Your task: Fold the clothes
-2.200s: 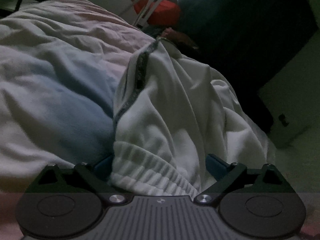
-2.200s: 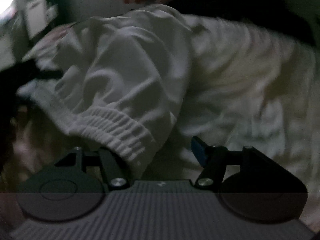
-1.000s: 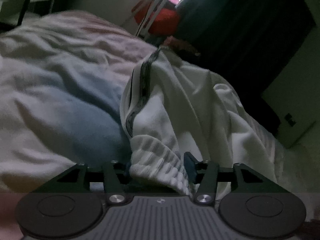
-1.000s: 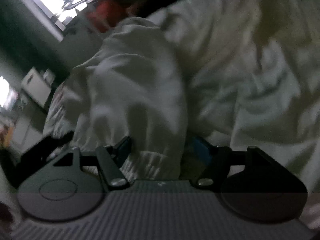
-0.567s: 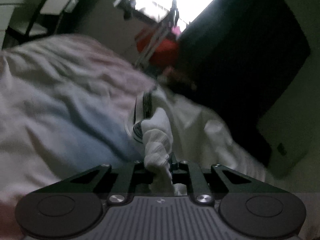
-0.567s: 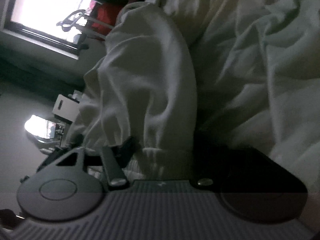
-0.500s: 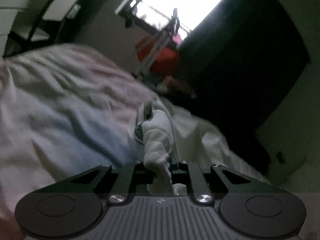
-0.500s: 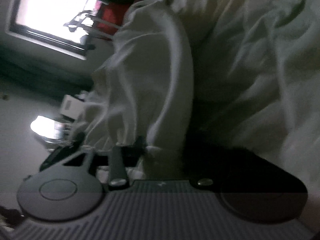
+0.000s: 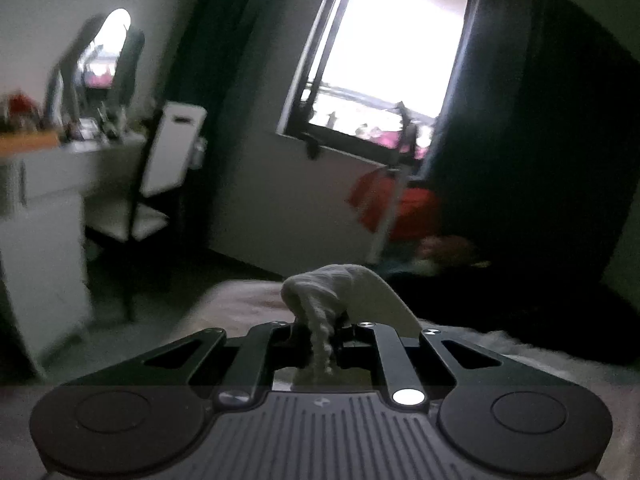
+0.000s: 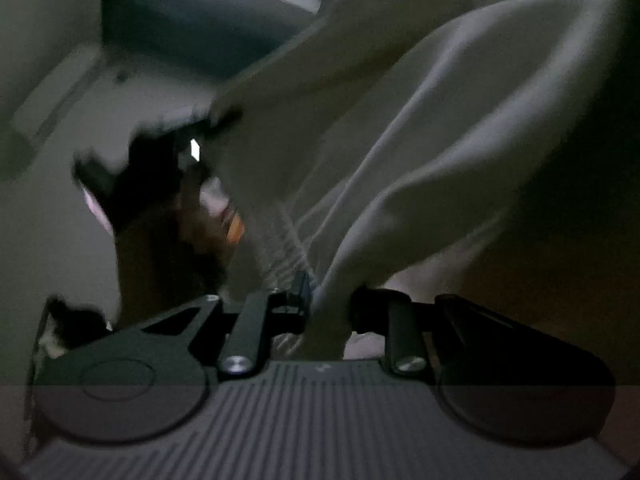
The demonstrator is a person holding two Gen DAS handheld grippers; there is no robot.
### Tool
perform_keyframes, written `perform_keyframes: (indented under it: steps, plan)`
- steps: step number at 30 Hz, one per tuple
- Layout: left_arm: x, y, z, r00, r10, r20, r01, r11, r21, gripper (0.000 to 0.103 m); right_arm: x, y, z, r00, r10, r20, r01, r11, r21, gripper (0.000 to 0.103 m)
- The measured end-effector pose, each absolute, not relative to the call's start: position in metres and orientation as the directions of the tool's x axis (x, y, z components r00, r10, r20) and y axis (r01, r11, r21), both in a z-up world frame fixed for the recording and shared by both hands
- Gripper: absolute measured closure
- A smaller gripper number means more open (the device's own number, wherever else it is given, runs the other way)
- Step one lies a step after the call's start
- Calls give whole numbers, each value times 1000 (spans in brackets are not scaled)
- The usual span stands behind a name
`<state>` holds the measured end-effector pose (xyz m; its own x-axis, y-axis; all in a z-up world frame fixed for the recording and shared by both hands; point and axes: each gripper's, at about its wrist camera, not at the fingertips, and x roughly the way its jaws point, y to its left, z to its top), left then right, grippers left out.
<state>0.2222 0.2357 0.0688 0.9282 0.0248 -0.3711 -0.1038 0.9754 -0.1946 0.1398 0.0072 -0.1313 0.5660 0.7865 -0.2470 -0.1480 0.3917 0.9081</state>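
A white garment (image 9: 344, 280) with a ribbed hem hangs from both grippers. In the left wrist view my left gripper (image 9: 322, 332) is shut on a bunched bit of the ribbed hem, held up above the bed and facing the window wall. In the right wrist view my right gripper (image 10: 329, 308) has its jaws closing, with a fold of the white garment (image 10: 400, 120) pinched between the fingers. From there the cloth stretches up and to the right. A blurred hand (image 10: 192, 216) on a dark tool shows to the left of it.
A bright window (image 9: 392, 60) is ahead, with a dark curtain (image 9: 540, 160) to its right. A chair (image 9: 160, 184), a white desk (image 9: 48, 200) and a mirror (image 9: 104, 56) stand at left. Red cloth (image 9: 404, 208) hangs on a rack. The bed (image 9: 240, 300) lies below.
Both grippers closed on the ribbed hem and lifted the garment off the bed. The left view swung up from the bedding to the window wall; the right view swept sideways.
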Motion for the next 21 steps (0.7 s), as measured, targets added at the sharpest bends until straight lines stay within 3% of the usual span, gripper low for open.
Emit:
perform_keyframes:
  steps: [4,8,10,11,12,14,15,16,18,21]
  plan:
    - [269,273,56,894,110,-435,-167,981,-95,91,177,74,-143,481,832,-276,-172,398,901,79]
    - [298,289,20,863,108,-493,-168,983,-79,89,201,101,-141,440,825,-354,-181,468,865,78]
    - [305,290,3,854,102,-511,-172,981,-91,87,205,106,-137,427,822,-376,-191,489,851,75]
    - [306,290,-4,848,102,-520,-176,980,-95,85,206,107,-131,417,820,-392,-207,506,838,69]
    - [305,291,-8,843,102,-529,-180,979,-99,81,207,108,-125,406,818,-408,-223,522,823,63]
    - [303,294,-14,833,99,-544,-186,977,-107,72,200,106,-113,393,803,-447,-261,564,784,26]
    - [300,295,-13,829,92,-551,-182,977,-111,60,197,101,-103,402,799,-447,-286,573,768,19]
    - [296,294,-12,826,93,-556,-182,978,-106,43,195,97,-94,412,795,-446,-311,583,751,16]
    - [282,289,-7,824,107,-557,-186,979,-87,30,182,88,-77,433,777,-457,-347,611,712,16]
    - [251,269,7,840,122,-529,-171,984,-46,20,164,66,-57,482,743,-464,-363,651,666,16]
